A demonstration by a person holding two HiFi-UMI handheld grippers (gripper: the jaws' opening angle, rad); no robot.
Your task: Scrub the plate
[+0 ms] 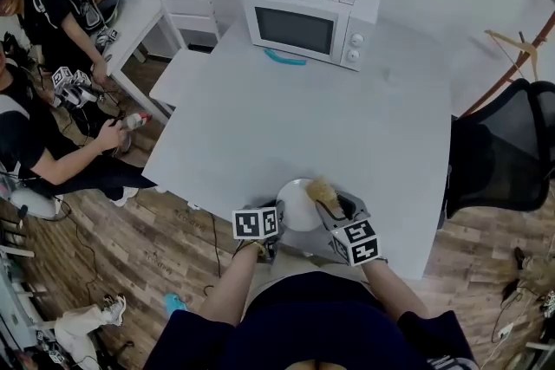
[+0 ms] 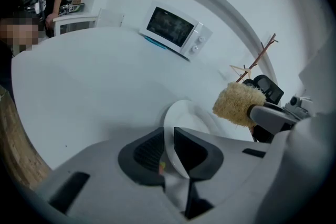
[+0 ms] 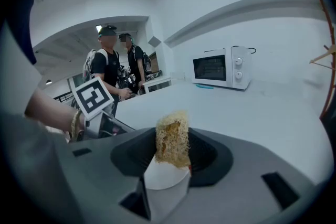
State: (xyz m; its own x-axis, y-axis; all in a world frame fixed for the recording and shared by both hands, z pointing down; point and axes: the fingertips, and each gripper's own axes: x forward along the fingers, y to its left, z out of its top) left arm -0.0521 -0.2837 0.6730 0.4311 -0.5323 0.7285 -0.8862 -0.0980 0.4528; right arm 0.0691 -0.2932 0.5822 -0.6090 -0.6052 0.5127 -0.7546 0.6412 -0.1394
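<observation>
Jaws of left gripper (image 2: 168,139) tight on plate (image 2: 190,113) rim, right gripper (image 3: 172,153) on scrubber (image 3: 171,131).

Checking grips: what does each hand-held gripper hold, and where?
Left hand-held gripper: plate, by its near rim. Right hand-held gripper: loofah scrubber, by its lower part.

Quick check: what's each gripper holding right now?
Left gripper: closed on the rim of the white plate.
Right gripper: closed on the loofah scrubber.
</observation>
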